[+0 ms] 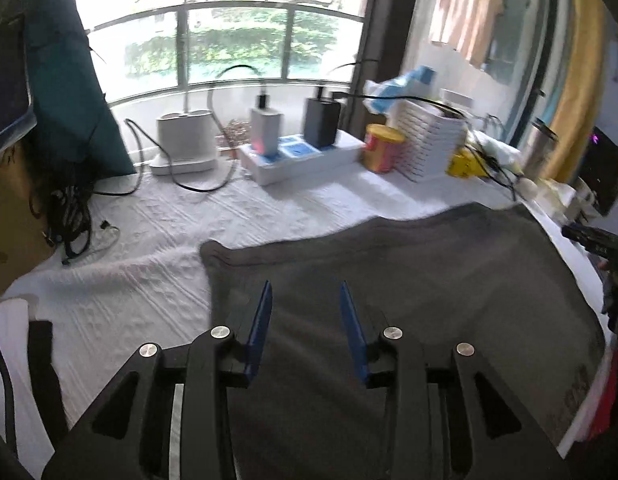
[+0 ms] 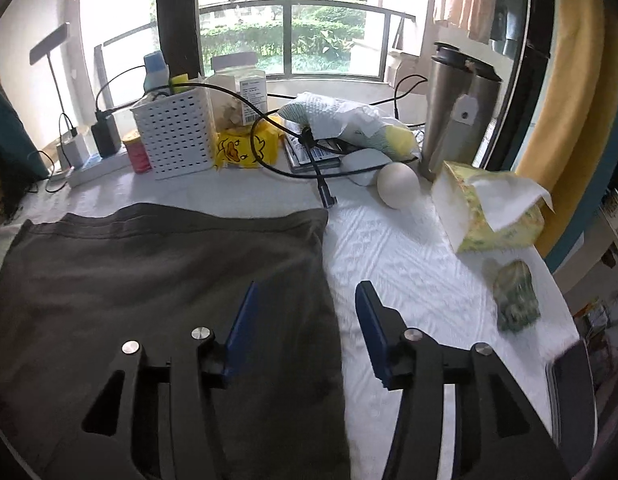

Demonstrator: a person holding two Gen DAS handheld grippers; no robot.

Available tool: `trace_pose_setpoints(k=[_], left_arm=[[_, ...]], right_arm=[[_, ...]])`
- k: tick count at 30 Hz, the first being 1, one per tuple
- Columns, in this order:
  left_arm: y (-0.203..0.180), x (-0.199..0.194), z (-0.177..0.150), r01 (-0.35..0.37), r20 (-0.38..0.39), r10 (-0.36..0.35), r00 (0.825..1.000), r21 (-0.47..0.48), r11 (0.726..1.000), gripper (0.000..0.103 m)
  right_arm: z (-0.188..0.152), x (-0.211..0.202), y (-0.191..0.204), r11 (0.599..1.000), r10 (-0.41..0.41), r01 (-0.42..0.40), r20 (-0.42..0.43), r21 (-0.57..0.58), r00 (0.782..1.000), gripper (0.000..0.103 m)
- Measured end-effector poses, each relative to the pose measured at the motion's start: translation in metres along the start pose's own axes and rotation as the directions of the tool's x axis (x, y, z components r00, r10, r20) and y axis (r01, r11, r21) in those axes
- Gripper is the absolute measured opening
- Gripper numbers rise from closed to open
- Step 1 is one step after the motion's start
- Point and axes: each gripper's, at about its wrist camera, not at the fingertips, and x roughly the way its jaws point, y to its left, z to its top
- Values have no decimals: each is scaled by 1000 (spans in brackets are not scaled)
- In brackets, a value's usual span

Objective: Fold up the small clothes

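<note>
A dark grey garment [image 1: 409,280] lies spread flat on the white textured table cover [image 1: 121,292]. It also shows in the right wrist view [image 2: 149,280], with its stitched hem toward the window. My left gripper [image 1: 305,292] is open and empty, hovering over the garment near its left edge. My right gripper [image 2: 307,292] is open and empty, straddling the garment's right edge, one finger over cloth and one over the white cover [image 2: 409,248].
Along the far side stand a lamp base [image 1: 185,140], chargers on a power strip [image 1: 301,156], a white basket [image 2: 175,132], a red can [image 1: 383,148], cables, a steel flask [image 2: 453,108], an egg-shaped object [image 2: 397,184] and a tissue box [image 2: 489,208]. Folded white cloth [image 1: 9,360] lies at left.
</note>
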Motion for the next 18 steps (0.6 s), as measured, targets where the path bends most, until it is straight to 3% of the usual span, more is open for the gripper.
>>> trace_pose_setpoints(k=[7,11,18], left_arm=[[-40,-14,-25,99,-23,-98,995,25,995,38],[-61,-23,-40,119,-29,-118,993,61,991,38],[-75,-41,-63,147,-31,-146,989,53,988,38]], right_arm=[[-26,-25,-3,999,-8,8,0,34,1000,52],[-44,-39,-7,998,-11,11,3,57,1000,75],[-76,-66,-13,997,-19,20,-7,74,1000,75]])
